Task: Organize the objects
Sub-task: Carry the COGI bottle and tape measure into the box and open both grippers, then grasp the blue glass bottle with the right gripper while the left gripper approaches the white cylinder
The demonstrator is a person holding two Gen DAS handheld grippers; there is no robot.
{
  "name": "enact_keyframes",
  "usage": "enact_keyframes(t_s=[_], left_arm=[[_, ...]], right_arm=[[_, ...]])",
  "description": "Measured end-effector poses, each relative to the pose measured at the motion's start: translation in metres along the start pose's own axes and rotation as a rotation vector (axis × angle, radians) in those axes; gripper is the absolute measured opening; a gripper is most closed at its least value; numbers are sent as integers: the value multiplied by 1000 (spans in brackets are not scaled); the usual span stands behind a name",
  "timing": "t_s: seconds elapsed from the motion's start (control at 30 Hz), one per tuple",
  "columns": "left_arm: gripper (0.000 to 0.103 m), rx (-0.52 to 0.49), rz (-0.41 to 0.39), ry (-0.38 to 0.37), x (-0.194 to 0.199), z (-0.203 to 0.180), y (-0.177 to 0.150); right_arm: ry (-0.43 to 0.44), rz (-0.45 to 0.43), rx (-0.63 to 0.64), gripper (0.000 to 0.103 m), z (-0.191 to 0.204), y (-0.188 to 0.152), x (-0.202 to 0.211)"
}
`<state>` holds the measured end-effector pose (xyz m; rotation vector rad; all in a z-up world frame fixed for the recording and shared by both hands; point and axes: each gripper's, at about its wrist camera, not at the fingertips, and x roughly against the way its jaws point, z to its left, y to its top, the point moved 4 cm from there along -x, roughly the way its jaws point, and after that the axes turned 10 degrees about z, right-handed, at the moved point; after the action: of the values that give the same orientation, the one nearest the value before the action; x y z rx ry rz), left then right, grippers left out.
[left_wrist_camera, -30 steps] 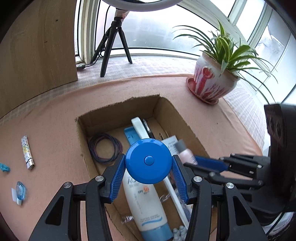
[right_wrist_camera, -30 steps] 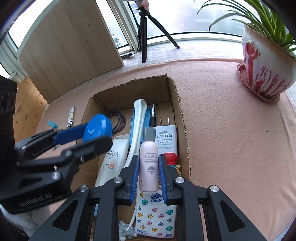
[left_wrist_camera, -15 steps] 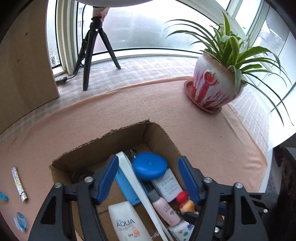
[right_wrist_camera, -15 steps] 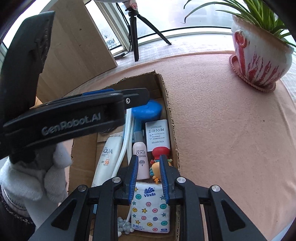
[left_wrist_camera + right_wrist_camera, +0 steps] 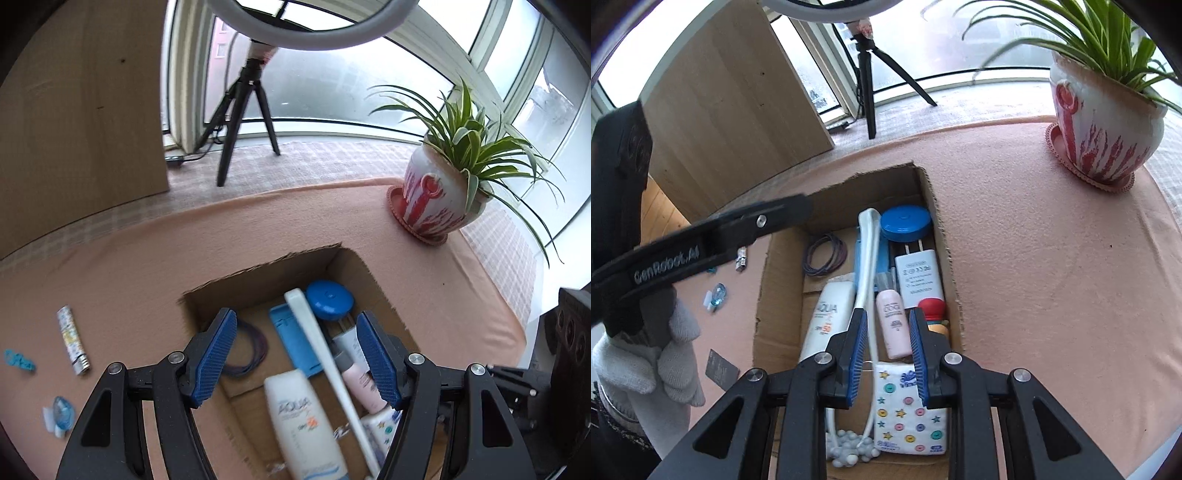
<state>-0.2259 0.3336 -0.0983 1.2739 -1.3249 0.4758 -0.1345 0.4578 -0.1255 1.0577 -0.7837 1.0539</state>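
both hand-held grippers hang released and empty over the cardboard box (image 5: 934, 206); left hand-held gripper (image 5: 297, 354), right hand-held gripper (image 5: 886, 349); ahead of the right one lie the pink bottle (image 5: 894, 323) and blue round case (image 5: 905, 223); next likely the lighter (image 5: 72, 339), left of the left gripper on the bench (image 5: 110, 288).

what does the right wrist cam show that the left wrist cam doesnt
Only the right wrist view shows the white-gloved hand holding the left gripper, the white charger in full, the red-topped toy and the white beads.

Only the left wrist view shows the patterned lighter in full and the small blue clip on the cloth.

Both show the cardboard box, blue round case, sunscreen tube, pink bottle, hair ties and potted plant.
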Motion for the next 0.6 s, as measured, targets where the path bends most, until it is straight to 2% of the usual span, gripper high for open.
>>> enact_keyframes(t_s=[0.23,0.6], left_arm=[[71,71,-10,21,32,54,-37],[71,210,36,129,56,169,-95]], right_arm=[[24,-6,43,22,37,-4,2],[55,29,97,25,111,-7,-19]])
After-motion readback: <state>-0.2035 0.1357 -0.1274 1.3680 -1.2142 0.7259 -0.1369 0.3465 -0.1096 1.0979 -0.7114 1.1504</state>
